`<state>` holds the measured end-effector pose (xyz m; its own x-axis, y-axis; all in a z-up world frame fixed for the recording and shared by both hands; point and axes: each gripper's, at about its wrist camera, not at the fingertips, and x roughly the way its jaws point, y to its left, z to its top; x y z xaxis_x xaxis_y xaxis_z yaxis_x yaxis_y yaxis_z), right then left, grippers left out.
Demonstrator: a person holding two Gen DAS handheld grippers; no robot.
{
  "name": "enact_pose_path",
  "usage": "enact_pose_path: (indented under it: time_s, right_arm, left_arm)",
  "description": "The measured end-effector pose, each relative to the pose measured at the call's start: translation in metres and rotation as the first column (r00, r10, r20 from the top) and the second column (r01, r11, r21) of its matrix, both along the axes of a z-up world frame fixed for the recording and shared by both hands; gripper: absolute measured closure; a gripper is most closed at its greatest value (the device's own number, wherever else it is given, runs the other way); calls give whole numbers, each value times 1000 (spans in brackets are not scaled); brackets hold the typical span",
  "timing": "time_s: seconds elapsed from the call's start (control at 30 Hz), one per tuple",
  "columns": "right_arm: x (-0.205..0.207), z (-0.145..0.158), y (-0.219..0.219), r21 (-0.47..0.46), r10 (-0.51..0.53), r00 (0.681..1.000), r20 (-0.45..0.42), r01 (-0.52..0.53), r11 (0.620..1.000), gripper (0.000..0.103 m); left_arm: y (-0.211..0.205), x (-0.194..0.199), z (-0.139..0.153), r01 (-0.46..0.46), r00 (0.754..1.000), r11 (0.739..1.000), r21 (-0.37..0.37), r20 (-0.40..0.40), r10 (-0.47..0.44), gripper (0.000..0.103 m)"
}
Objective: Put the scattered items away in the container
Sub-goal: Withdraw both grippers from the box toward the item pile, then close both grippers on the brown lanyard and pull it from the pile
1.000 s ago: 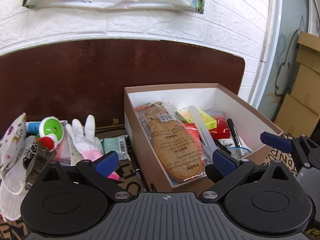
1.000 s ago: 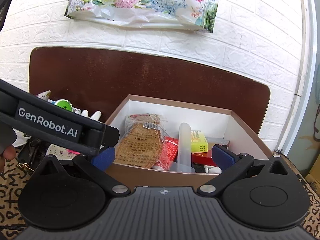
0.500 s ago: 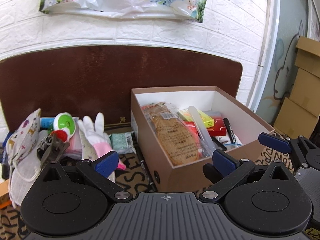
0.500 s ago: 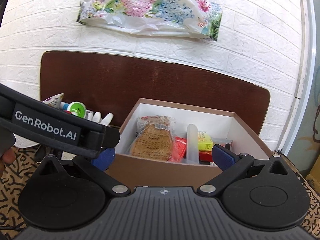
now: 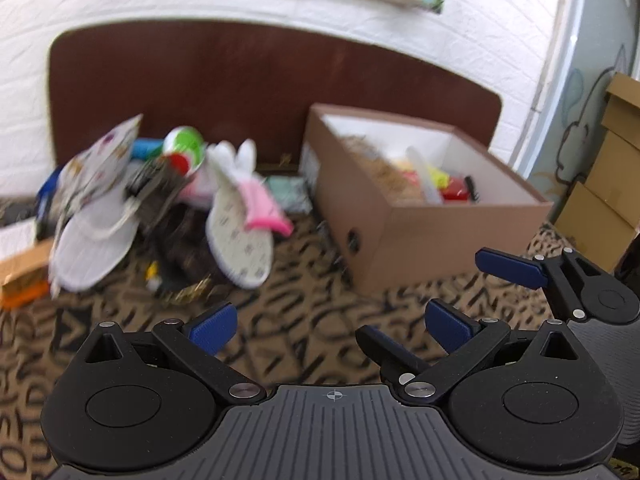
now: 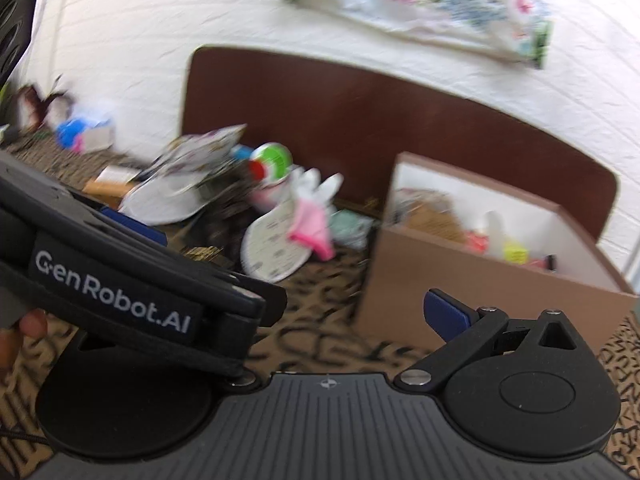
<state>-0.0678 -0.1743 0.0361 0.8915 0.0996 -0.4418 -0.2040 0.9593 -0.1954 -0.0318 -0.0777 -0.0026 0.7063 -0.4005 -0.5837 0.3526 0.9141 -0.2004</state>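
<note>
A: Patterned cloth (image 5: 320,352) is carrying loose clutter (image 5: 168,200) at left, the box (image 5: 420,236) at right.
B: Left gripper (image 5: 328,320) is hovering spread, empty. Right gripper (image 6: 444,314): cannot tell.
A: Risk: tangled items are snagging, dragging neighbours.

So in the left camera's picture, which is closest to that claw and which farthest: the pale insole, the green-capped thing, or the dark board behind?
1. Pale insole, ahead and left of the left claw, on the patterned cloth.
2. Green-capped thing, further back in the pile.
3. Dark board, upright against the wall.
</note>
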Motion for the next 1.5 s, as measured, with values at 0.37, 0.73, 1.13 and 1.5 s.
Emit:
enact_pose_path:
  time_s: [0.37, 0.73, 1.13, 1.5]
  right_arm:
    - [6, -36, 33, 42, 66, 990, -128, -61, 997, 1]
    - [27, -33, 56, 7, 137, 986, -96, -137, 991, 1]
    - [63, -39, 73, -51, 158, 985, -64, -161, 986, 32]
    - [92, -52, 91, -96, 208, 975, -79, -215, 972, 47]
  left_arm:
    - [65, 2, -30, -146, 984, 988, -39, -106, 142, 0]
    - [81, 40, -23, -193, 979, 981, -35, -71, 191, 9]
    - [74, 94, -35, -169, 978, 986, -12, -126, 166, 33]
    - [73, 127, -48, -157, 972, 987, -22, -181, 151, 50]
